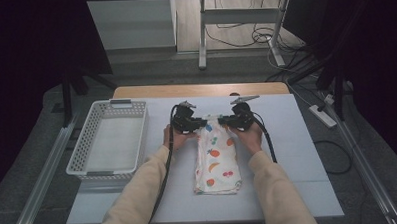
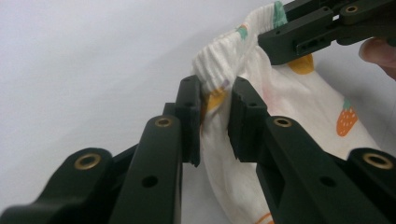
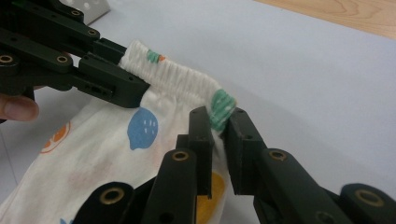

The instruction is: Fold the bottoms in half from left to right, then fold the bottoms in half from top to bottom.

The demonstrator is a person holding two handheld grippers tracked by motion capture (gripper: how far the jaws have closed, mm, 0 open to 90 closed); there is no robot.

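Observation:
A white garment (image 1: pixel 217 161) printed with coloured fruit lies folded lengthwise on the grey mat (image 1: pixel 288 154), its ribbed elastic waistband at the far end. My left gripper (image 1: pixel 202 123) pinches the waistband's left corner, and in the left gripper view the bunched fabric (image 2: pixel 289 102) sits between that gripper's (image 2: pixel 217 86) jaws. My right gripper (image 1: pixel 223 122) is shut on the waistband's right corner. In the right gripper view a green print on the fabric (image 3: pixel 107 154) sits right at that gripper's (image 3: pixel 218 114) tips. The waistband is raised slightly off the mat between the two grippers.
A white perforated basket (image 1: pixel 75 159) stands on the left side of the mat. A strip of wooden tabletop (image 1: pixel 200 89) shows beyond the mat's far edge. Black cables trail from both grippers along the person's forearms.

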